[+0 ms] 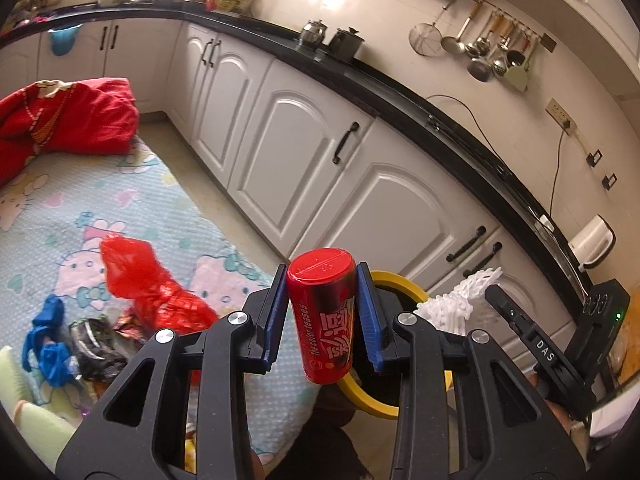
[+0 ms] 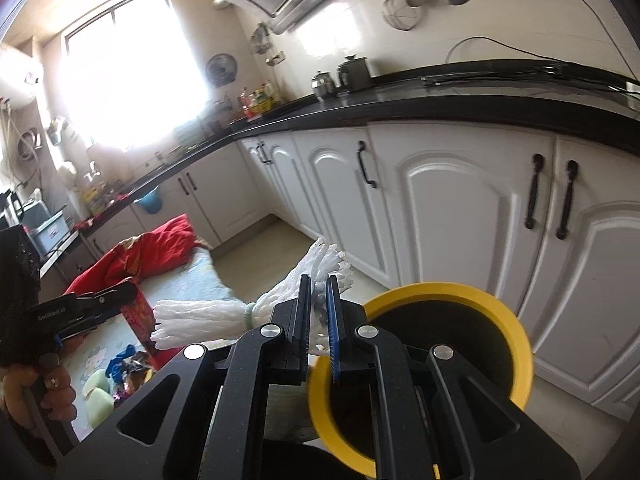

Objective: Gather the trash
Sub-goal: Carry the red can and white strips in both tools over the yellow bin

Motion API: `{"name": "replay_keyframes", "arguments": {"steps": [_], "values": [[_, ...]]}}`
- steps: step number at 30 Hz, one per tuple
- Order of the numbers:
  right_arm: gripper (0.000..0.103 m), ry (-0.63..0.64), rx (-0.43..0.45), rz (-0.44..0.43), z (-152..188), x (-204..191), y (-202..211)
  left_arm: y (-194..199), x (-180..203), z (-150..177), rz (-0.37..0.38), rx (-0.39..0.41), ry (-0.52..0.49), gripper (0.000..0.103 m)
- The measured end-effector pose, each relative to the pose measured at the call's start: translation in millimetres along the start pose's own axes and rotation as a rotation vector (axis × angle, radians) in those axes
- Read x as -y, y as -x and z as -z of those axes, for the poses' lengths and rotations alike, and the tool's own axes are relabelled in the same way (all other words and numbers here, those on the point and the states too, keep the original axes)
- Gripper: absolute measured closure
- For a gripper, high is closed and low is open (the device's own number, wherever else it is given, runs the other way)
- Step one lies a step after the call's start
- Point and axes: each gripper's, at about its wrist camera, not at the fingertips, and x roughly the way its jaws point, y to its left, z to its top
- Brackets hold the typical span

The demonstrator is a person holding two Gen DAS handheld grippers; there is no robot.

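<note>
Left gripper [image 1: 322, 312] clamped a glossy red cylindrical canister [image 1: 323, 316], at 12 o'clock. Right gripper [image 2: 318, 316] pinched ribbed white foam netting [image 2: 224, 314] beside the round yellow-rimmed bin [image 2: 516, 332].

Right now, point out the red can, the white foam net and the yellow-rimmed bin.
red can [image 1: 324, 320]: left wrist view, printed side.
white foam net [image 2: 200, 318]: right wrist view, left bundle.
yellow-rimmed bin [image 2: 516, 332]: right wrist view, right rim.

Your left gripper [image 1: 322, 312] is clamped on the can [image 1: 324, 320], held aloft. Your right gripper [image 2: 319, 312] is nearly closed, pinching the foam net [image 2: 276, 300], also raised.
</note>
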Motion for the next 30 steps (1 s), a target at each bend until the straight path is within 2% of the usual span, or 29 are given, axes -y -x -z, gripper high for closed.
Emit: {"name": "replay_keyframes", "arguments": {"steps": [11,23,30], "values": [[0.095,-0.007,0.021,0.119,10,38,16,-25,35,10,0.04,-0.028,-0.049,0.077],[0.095,0.002,0.02,0.21,25,65,22,-57,70,27,0.057,-0.069,-0.11,0.077],[0.095,-0.006,-0.007,0.257,37,83,18,-77,83,40,0.062,-0.101,-0.141,0.077]]}}
